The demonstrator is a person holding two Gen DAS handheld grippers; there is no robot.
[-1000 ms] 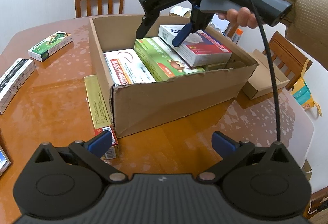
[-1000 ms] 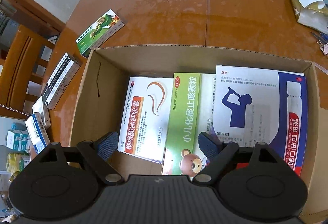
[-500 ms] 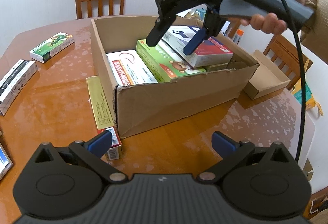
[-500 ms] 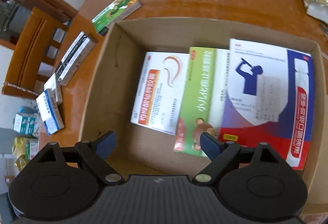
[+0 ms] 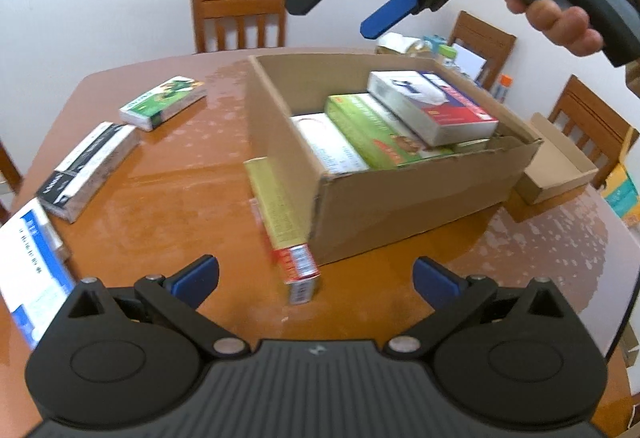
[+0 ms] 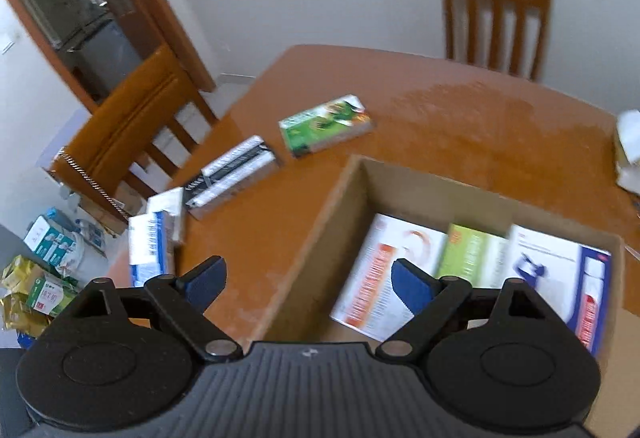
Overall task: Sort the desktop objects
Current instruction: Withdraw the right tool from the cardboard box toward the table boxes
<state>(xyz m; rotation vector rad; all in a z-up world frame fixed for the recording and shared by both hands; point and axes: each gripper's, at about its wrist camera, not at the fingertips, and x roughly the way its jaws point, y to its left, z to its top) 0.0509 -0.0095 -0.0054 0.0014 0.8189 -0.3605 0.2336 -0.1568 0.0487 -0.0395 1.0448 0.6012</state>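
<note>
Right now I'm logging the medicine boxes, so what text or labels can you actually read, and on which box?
None reads clearly.
Cardboard box: medicine boxes' print is motion-blurred.
Green box: lettering blurred.
Black-and-white box: lettering too small.
Blue-and-white box: characters illegible.

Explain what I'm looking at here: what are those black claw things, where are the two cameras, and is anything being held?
Each picture comes from a camera on a hand-held two-finger gripper, looking along its blue-padded fingers. The left gripper is open and empty above the table. The right gripper, seen from outside in the left view with a hand on its handle, is also open and empty. A cardboard box holds three medicine boxes. A yellow box lies against its side; green, black-and-white and blue-and-white boxes lie loose.
</note>
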